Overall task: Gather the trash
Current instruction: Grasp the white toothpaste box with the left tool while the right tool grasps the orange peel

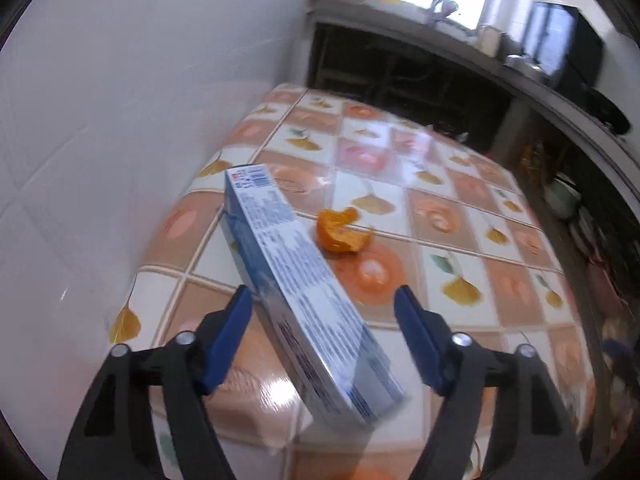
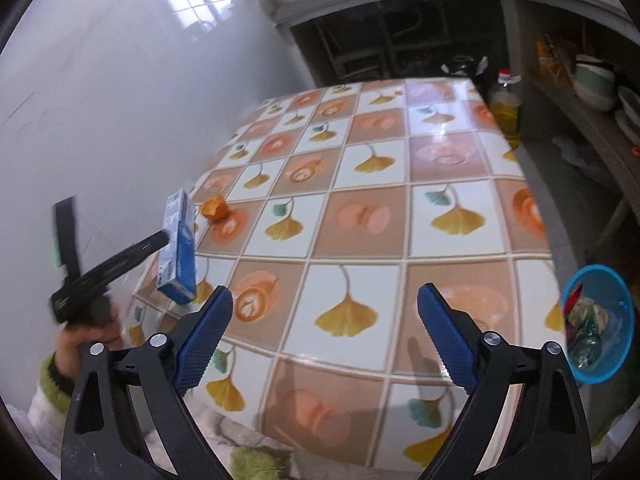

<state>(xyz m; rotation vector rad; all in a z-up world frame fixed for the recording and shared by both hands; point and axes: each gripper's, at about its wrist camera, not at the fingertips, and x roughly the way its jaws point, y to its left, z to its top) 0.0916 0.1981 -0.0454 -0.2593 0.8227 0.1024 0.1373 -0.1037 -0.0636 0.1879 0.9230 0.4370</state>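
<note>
A long blue and white carton (image 1: 296, 280) lies slanted between the wide-apart fingers of my left gripper (image 1: 324, 304), above the table's near left corner; I cannot tell what bears it. The right wrist view shows the same carton (image 2: 178, 248) in the air beside the left gripper's finger. An orange peel (image 1: 340, 230) lies on the tablecloth just past the carton; it also shows in the right wrist view (image 2: 216, 208). My right gripper (image 2: 324, 316) is open and empty above the table's front part.
The table (image 2: 400, 184) has a glossy checked cloth with leaf prints and stands against a white tiled wall. A blue bin (image 2: 600, 328) with trash sits on the floor at the right. A bottle of oil (image 2: 506, 112) and shelves with dishes stand behind.
</note>
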